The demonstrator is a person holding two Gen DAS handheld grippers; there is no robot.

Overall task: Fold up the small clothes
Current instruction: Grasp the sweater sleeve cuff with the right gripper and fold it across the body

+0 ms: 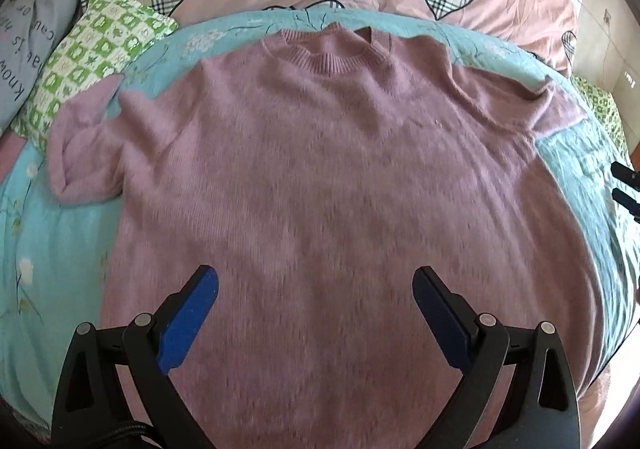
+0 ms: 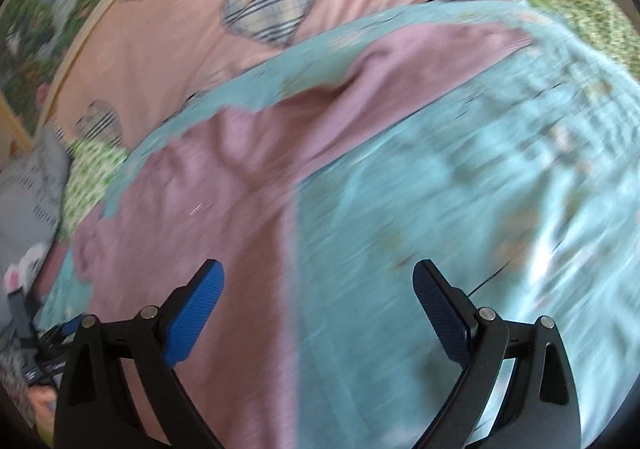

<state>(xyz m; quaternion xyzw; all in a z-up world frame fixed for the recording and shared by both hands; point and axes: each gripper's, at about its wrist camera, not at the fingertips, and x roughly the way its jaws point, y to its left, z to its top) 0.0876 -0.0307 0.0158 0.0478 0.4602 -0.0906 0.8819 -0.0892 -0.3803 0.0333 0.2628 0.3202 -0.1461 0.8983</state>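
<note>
we see fuzzy mauve knit sweater [image 1: 320, 169], ribbed round collar, flat on teal floral quilt [image 1: 52, 249]. left gripper [image 1: 316, 289] and right gripper [image 2: 318, 285] both spread apart, empty. grey pillow [image 1: 24, 49] writing partly readable: "know".

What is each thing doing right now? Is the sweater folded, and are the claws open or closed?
Sweater: spread flat, front up, not yet folded; one sleeve bunched up.
Left claw: open, empty, above the sweater's lower part.
Right claw: open, empty, over the sweater's side edge.
Blue blanket: spread under the sweater.
Green pillow: lying beside the sweater, untouched.
</note>
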